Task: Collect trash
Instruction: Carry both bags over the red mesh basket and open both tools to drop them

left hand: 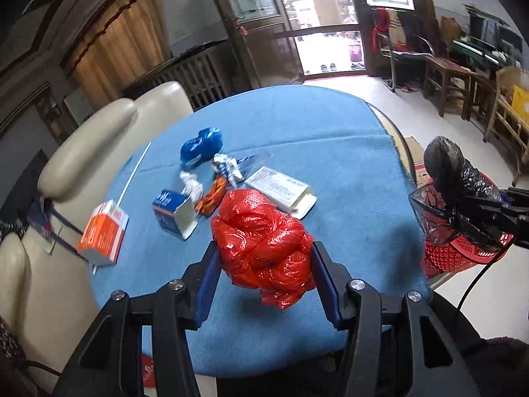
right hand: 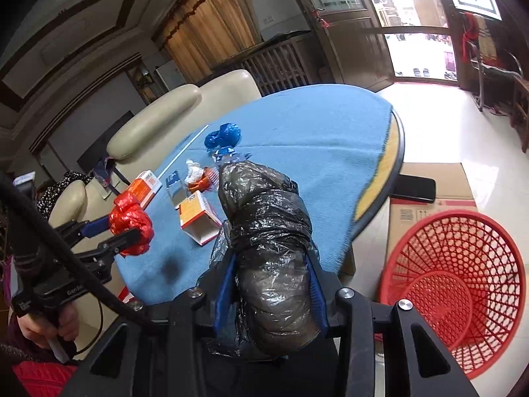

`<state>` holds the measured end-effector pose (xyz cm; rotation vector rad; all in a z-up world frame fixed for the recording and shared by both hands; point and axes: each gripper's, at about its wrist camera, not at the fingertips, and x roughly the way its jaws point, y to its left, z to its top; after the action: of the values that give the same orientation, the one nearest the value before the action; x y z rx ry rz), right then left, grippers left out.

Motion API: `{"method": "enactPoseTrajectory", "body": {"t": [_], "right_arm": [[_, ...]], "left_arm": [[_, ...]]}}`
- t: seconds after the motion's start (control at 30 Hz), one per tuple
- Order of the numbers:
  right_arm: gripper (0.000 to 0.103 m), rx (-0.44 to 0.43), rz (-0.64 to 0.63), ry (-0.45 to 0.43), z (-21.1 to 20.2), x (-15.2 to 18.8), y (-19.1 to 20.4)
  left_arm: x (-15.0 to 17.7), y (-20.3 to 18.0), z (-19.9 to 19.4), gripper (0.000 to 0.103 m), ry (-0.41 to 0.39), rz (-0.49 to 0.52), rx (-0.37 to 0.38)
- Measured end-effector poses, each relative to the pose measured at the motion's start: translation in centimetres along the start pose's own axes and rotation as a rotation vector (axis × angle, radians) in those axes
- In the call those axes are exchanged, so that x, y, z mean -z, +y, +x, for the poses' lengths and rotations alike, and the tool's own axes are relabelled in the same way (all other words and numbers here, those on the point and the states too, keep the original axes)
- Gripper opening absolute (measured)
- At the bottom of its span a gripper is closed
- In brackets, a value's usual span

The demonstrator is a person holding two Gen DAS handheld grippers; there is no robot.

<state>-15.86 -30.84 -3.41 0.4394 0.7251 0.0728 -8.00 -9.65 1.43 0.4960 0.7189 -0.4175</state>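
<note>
Gripping a crumpled red plastic bag (left hand: 264, 248) in the left gripper (left hand: 264, 278), pads pressed on both its sides, lifted clear of the blue tablecloth (left hand: 330, 165). Clamping a black plastic bag bundle (right hand: 271, 264) in the right gripper (right hand: 272, 294), likewise pinched between blue pads. Judged step: carrying 2 pieces of trash toward the red mesh basket (right hand: 463, 284), standing on the floor just beside the round table, apparently empty. Next move calls for swinging each load over the basket rim, then releasing; light plastic may cling to the pads, so opening wide seems wise. Farther out on the cloth, still to collect: an orange carton (left hand: 102, 235), a blue-and-white box (left hand: 175, 211), a flat white packet (left hand: 281, 188), crumpled white paper (left hand: 191, 185), an orange wrapper (left hand: 211, 195), a blue plastic bag (left hand: 201, 145). Beyond, cream chairs (left hand: 99, 139) at the table's far side.
</note>
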Motion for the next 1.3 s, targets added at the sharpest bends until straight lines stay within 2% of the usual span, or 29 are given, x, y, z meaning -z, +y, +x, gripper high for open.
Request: {"method": "enactPoseTrajectory", "body": {"t": [0.47, 0.6, 0.73, 0.87, 0.97, 1.1, 1.2, 1.3], "right_arm": [[0.043, 0.097, 0.060, -0.048, -4.5, 0.2, -5.9], [0.043, 0.148, 0.080, -0.051, -6.0, 0.6, -8.3], [0.044, 0.211, 0.116, -0.047, -7.7, 1.3, -11.2], [0.045, 0.270, 0.163, -0.033, -9.0, 2.1, -14.0], [0.045, 0.277, 0.222, -0.020, -9.3, 2.9, -16.0], [0.057, 0.247, 0.353, -0.006, -9.1, 3.8, -18.6], [0.059, 0.241, 0.407, -0.005, -8.9, 4.0, -19.5], [0.059, 0.246, 0.391, -0.015, -8.9, 4.0, -19.1]], "left_arm": [[-5.1, -7.4, -0.1, 0.056, -0.036, 0.182, 0.072], [-7.1, -10.7, 0.0, 0.056, -0.027, 0.218, 0.183], [-9.2, -14.9, 0.7, 0.058, 0.022, 0.229, 0.411], [-10.1, -19.1, 2.4, 0.058, 0.077, 0.262, 0.551], [-10.3, -21.8, 4.2, 0.060, 0.144, 0.265, 0.601], [-10.4, -22.8, 7.1, 0.062, 0.235, 0.226, 0.635], [-10.1, -21.9, 7.5, 0.062, 0.242, 0.204, 0.624], [-10.3, -20.8, 7.1, 0.066, 0.225, 0.179, 0.630]]}}
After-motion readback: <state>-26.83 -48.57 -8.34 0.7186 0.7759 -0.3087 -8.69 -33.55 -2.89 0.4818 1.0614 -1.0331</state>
